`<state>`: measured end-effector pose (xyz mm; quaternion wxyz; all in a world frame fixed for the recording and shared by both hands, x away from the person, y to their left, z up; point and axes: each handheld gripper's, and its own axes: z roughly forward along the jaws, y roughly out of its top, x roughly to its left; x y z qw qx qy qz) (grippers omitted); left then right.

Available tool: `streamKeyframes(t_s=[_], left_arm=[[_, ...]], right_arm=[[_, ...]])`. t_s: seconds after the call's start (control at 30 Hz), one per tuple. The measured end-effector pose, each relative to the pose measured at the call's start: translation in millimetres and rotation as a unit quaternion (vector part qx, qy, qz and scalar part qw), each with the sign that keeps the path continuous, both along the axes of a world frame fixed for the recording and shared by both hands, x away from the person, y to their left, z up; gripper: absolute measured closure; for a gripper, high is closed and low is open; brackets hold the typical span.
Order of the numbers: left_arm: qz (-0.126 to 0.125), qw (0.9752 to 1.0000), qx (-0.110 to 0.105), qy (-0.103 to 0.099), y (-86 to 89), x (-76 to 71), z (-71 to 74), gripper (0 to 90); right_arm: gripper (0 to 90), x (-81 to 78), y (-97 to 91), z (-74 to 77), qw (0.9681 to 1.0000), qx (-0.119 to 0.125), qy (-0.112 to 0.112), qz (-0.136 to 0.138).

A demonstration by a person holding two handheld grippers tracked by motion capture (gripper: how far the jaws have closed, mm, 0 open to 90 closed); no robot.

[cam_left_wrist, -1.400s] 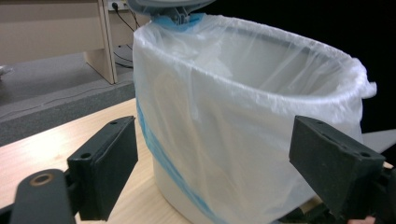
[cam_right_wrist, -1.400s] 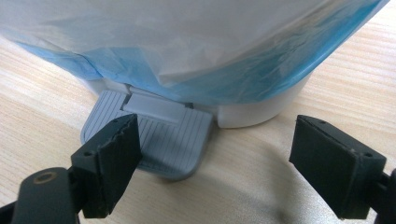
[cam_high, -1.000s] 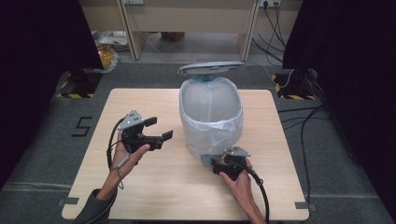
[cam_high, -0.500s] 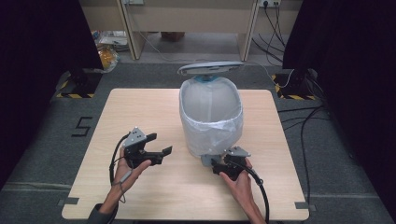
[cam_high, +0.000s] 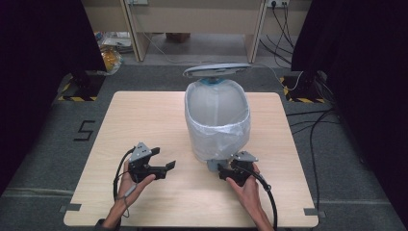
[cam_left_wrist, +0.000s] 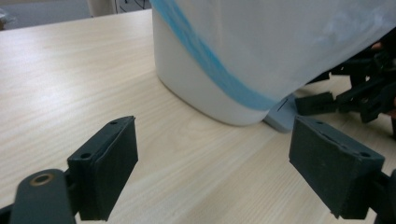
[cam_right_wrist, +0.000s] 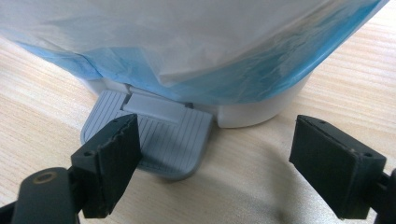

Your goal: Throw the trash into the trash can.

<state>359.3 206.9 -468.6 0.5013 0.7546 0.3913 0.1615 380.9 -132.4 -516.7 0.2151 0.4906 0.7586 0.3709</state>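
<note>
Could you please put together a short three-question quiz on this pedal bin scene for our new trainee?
1. True or false: the lid of the bin is shut.
2. Which tool is nearest the grey pedal? A) the left tool B) the right tool
3. What lines the bin?

Key:
1. False; the lid stands open.
2. B; the right tool's jaws stand open right by the pedal, one jaw above it, while the left tool is open over bare table.
3. A pale plastic bag, folded over the rim.
</note>
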Motion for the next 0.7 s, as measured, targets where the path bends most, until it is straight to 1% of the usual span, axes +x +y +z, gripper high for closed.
streamKeyframes(t_s=[0.1, 0.23, 0.3, 0.37, 0.5, 0.6, 0.7], left_arm=[[0.0, 0.9999, 0.002, 0.011, 0.4, -2.3, -8.9, 15.0], [0.0, 0.9996, 0.017, 0.022, -0.4, -5.1, -21.3, 15.1], [-0.001, 0.9993, 0.026, 0.026, -1.2, -6.9, -26.9, 15.1], [-0.002, 0.999, 0.03, 0.032, -1.8, -8.4, -31.9, 15.1], [-0.004, 0.9981, 0.049, 0.037, -4.0, -10.5, -39.6, 15.1], [-0.006, 0.9974, 0.058, 0.042, -5.5, -13.6, -43.4, 15.3], [-0.007, 0.9958, 0.077, 0.048, -7.0, -17.1, -49.5, 15.4]], right_arm=[[16.3, 0.2, -0.3, 0.0, 1.0, 0.001, 0.002, 0.0], [16.3, 0.2, -0.3, -0.1, 1.0, -0.002, -0.001, 0.001], [16.3, 0.2, -0.4, 0.0, 1.0, 0.002, 0.002, -0.001], [16.3, 0.4, -0.6, -0.1, 1.0, -0.001, -0.001, 0.002], [16.2, 0.3, -0.4, -0.1, 1.0, 0.002, 0.002, 0.0], [16.3, 0.2, -0.6, 0.0, 1.0, 0.001, 0.002, 0.001], [16.3, 0.2, -0.6, 0.0, 1.0, 0.001, 0.002, 0.001]])
